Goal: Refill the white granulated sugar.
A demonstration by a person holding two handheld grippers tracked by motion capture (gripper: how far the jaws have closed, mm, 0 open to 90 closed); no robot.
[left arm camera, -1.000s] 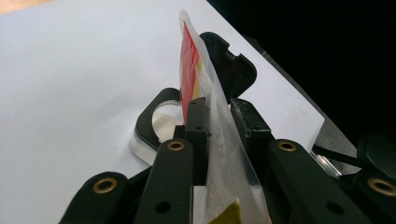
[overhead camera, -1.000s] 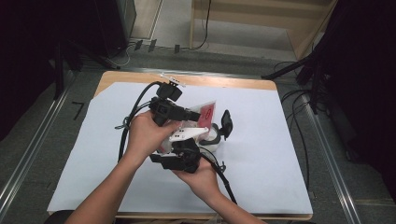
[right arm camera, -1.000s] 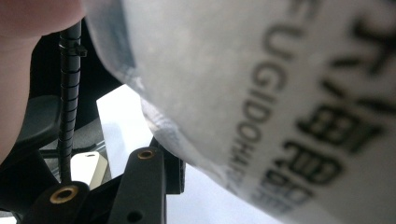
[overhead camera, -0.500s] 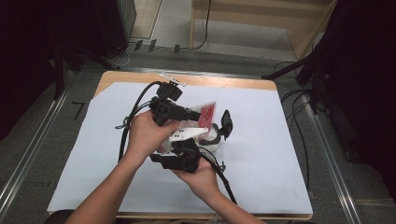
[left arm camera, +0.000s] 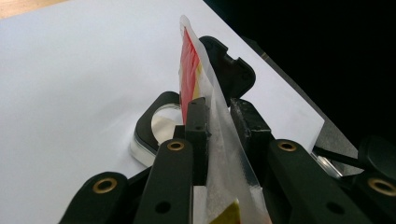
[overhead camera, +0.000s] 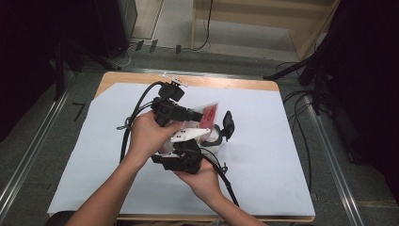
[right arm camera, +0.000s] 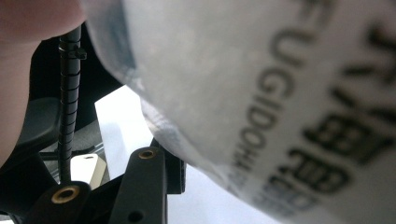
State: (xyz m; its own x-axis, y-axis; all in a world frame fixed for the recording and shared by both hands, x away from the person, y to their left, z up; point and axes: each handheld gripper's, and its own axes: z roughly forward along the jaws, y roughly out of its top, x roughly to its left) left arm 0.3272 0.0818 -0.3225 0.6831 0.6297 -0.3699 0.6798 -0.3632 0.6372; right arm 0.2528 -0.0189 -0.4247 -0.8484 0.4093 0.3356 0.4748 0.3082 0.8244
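Nothing's moved since earlier frame: both hands stay put mid-table. Left gripper (left arm camera: 217, 126) clamped on thin clear plastic packet w/ red print (left arm camera: 189, 77), held upright. Right gripper (overhead camera: 181, 160) just near of it; can't tell its jaw state.

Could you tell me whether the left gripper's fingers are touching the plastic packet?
Touching: the left gripper view shows both fingers pressed against the plastic packet.

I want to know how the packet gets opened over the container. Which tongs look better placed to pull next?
Probably the right. The left tongs are clamped on the packet near its red top, holding it upright above the white container. The right tongs have the packet's printed side against them, so they could pull while the left anchors.
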